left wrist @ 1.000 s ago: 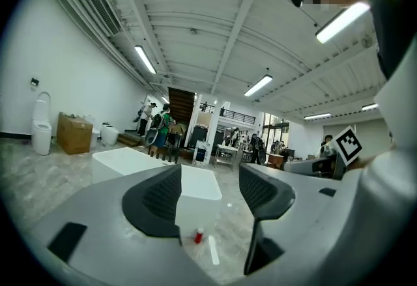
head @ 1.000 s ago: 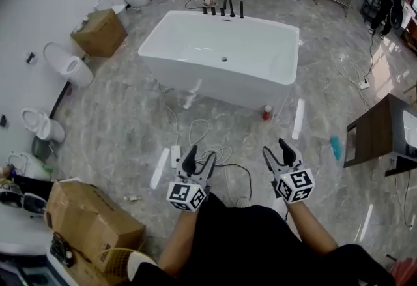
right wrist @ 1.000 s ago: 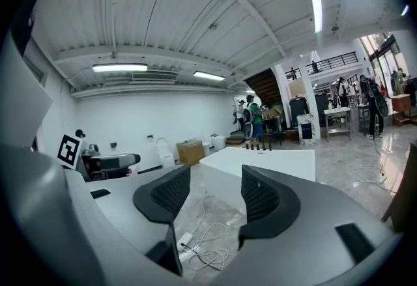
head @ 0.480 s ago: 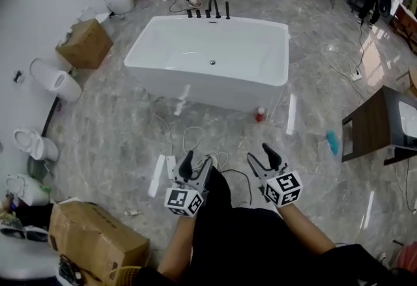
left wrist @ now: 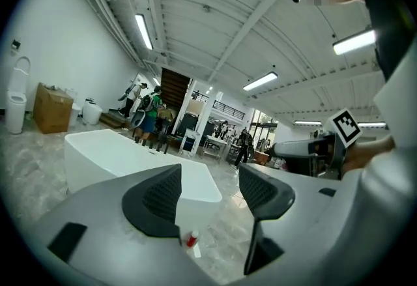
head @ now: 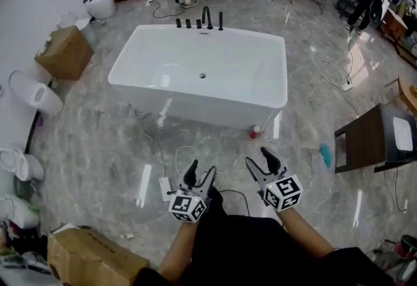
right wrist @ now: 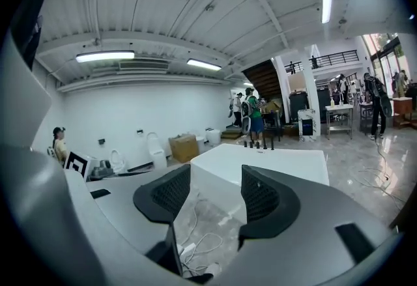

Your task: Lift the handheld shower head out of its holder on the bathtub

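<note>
Hovering low in the frame with left gripper (head: 200, 173) and right gripper (head: 258, 159) both spread and empty, well apart from the white bathtub (head: 215, 113) at upper centre, and judging the slim black handheld shower head (head: 220, 20) standing on its far rim as light, rigid, slick and likely hose-tethered, best pinched mid-shaft.

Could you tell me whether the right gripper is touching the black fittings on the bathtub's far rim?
Apart. The head view shows the right gripper at the frame's bottom, with floor and the whole bathtub between it and the black fittings.
</note>
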The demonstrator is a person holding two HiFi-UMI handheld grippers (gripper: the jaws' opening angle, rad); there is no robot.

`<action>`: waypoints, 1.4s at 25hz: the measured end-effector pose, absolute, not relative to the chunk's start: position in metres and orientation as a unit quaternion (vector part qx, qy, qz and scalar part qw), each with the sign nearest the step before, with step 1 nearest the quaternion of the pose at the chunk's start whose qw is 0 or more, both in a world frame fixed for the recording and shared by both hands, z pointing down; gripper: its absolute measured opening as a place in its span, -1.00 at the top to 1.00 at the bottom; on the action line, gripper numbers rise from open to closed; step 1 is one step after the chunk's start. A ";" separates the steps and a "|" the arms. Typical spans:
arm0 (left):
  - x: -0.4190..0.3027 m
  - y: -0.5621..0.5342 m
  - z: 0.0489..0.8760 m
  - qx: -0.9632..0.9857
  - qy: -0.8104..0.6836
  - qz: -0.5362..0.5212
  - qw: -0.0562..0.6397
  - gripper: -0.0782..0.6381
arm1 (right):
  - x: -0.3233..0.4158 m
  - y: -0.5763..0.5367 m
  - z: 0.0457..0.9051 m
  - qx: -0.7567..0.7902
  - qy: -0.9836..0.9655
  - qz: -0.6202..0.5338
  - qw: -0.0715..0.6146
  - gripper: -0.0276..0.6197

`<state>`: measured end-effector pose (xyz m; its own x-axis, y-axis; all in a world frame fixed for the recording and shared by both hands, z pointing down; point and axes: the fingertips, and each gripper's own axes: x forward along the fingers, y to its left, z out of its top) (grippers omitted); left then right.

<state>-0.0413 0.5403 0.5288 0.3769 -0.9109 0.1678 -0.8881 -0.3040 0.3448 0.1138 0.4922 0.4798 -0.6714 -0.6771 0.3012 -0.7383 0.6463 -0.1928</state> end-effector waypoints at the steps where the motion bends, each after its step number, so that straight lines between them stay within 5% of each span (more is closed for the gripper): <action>1: -0.046 0.525 0.526 0.813 -0.550 -0.029 0.192 0.07 | 0.105 0.476 0.478 0.398 -0.899 0.152 0.101 0.25; 13: -0.116 0.400 0.492 0.848 -0.501 -0.039 0.166 0.07 | 0.007 0.357 0.474 0.417 -0.888 0.158 0.114 0.25; 35: -0.177 0.304 0.494 0.857 -0.488 -0.055 0.157 0.07 | 0.033 0.273 0.487 0.511 -0.835 0.160 0.127 0.25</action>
